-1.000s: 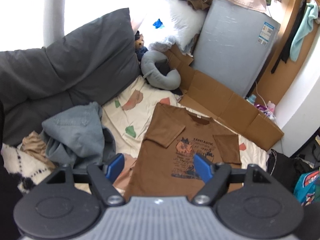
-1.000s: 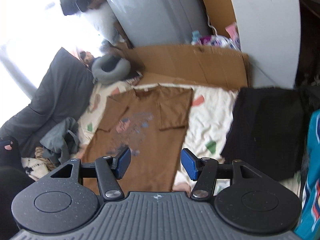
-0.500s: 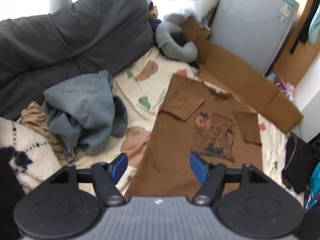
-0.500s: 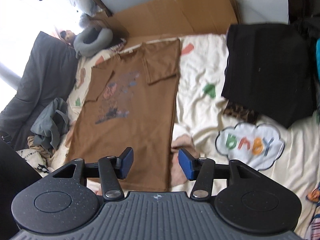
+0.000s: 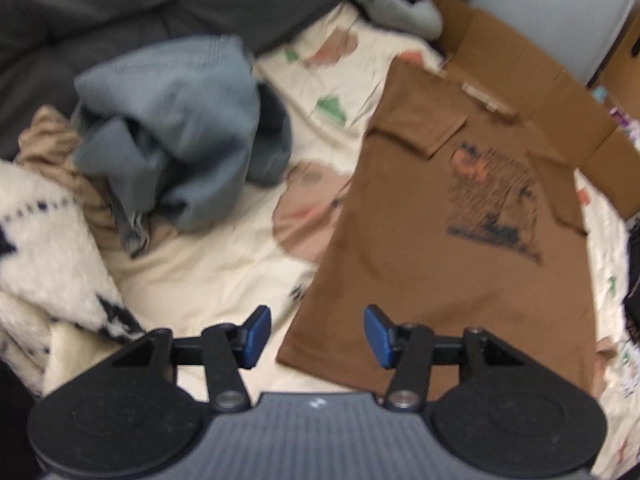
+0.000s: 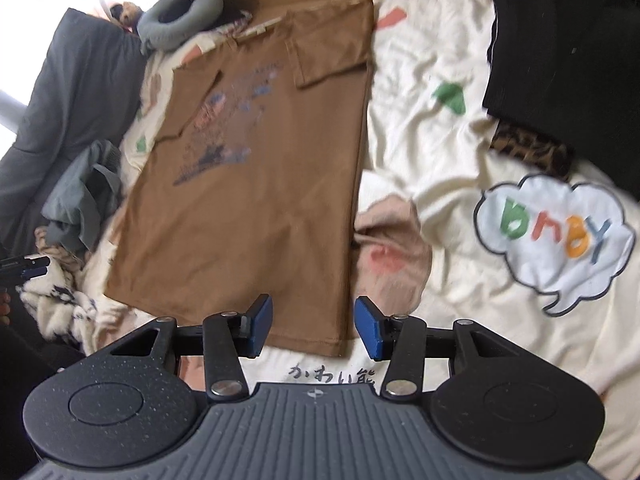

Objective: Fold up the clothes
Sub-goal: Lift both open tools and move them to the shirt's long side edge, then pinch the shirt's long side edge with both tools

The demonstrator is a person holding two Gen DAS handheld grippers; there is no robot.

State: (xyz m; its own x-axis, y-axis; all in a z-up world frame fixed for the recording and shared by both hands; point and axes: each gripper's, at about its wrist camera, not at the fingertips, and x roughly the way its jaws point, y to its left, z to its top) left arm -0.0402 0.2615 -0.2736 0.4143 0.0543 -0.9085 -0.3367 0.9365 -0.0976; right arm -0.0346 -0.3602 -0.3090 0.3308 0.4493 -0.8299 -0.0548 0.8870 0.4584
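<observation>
The brown tee (image 5: 452, 248) lies flat and face up on the bed (image 5: 224, 272), collar far, hem near, both sleeves already folded in over the chest so its sides run straight. Your left gripper (image 5: 317, 336) hangs above the hem's near left corner with its fingers apart and nothing between them. Your right gripper (image 6: 314, 325) hangs above the near right corner, also spread wide and empty.

This is thin cotton knit: light, limp, with no stiffness of its own. It will sag between your two holds and drag along the sheet if you lift it low, and the tucked sleeves will likely slide out if you shake it. It is not slippery or fragile, so a firm pinch is safe.

Take the hem at both near corners, one per gripper, pinching through both layers of the body a little inside the edge so the back layer comes with the front. Beware the sheet: it is rumpled just beside the right corner, and your fingers could catch it along with the shirt. Lift both corners evenly and carry them toward the collar to halve it.

The grey-blue heap (image 5: 176, 128) at left and the black garment (image 6: 568, 52) at right sit well apart from the tee and should not interfere.
</observation>
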